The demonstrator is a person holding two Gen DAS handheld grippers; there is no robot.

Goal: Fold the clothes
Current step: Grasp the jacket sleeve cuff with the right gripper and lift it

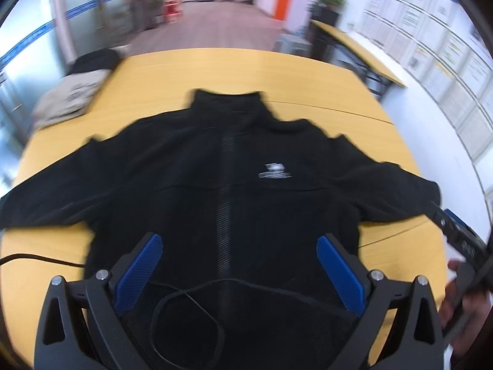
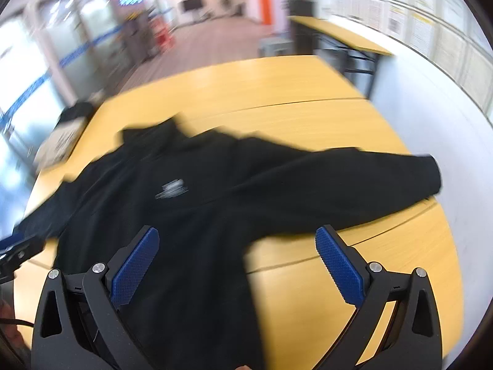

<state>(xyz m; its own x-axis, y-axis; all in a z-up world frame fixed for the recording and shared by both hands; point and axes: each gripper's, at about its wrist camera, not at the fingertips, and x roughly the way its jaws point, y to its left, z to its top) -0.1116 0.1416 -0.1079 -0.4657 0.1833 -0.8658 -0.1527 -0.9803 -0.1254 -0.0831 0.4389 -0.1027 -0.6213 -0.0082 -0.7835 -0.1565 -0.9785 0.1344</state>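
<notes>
A black zip-up fleece jacket lies flat, front up, on the yellow wooden table, collar at the far side, both sleeves spread out. It also shows in the right wrist view. My left gripper is open and empty, above the jacket's hem near the zipper. My right gripper is open and empty, above the jacket's lower right side, under its right sleeve. The right gripper also shows at the right edge of the left wrist view.
A folded beige garment with a dark one behind it lies at the table's far left corner. A black cable runs over the table's left front. A second table and a plant stand beyond. The table edge is on the right.
</notes>
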